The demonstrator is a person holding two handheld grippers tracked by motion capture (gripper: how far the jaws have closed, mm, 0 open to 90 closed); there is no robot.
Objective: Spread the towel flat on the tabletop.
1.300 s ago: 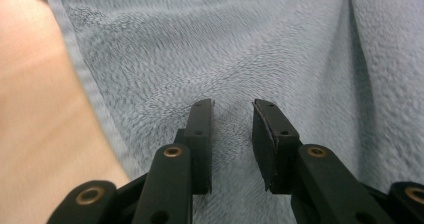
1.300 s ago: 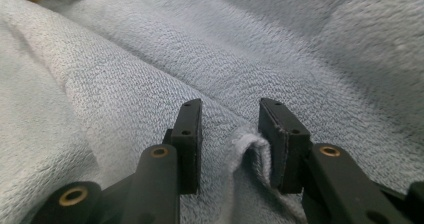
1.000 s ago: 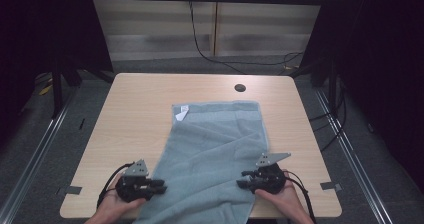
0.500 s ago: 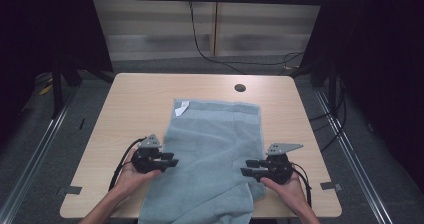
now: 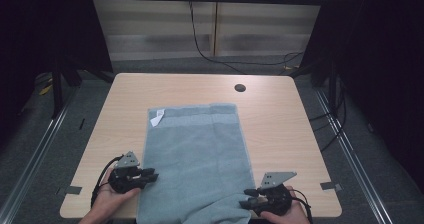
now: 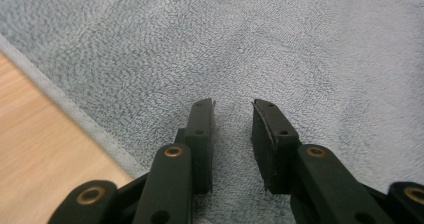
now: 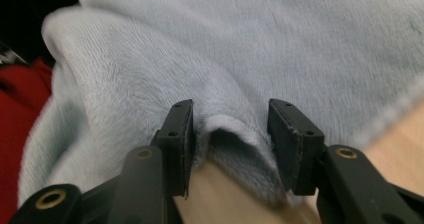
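A grey-blue towel (image 5: 197, 154) lies flat down the middle of the wooden table (image 5: 280, 114). Its near end hangs over the front edge, and a white tag (image 5: 157, 117) sits at its far left corner. My left gripper (image 5: 151, 174) is at the towel's left edge. Its jaws (image 6: 232, 109) have just been closing but stand apart over the flat towel (image 6: 280, 49), gripping nothing. My right gripper (image 5: 248, 200) is at the towel's near right corner. Its jaws (image 7: 230, 111) have just been opening, and a loose fold of towel (image 7: 235, 131) lies between them.
A dark round hole (image 5: 240, 88) sits in the table near the far edge. Tape strips mark the floor at the left (image 5: 74, 189) and right (image 5: 329, 186). A cable (image 5: 200, 44) runs down behind the table. Something red (image 7: 15, 104) lies beyond the towel's hanging end.
Both hands went up the table, then came back toward the front edge. The towel, skewed a second ago, now lies straight and squared, with its right side pulled flat.
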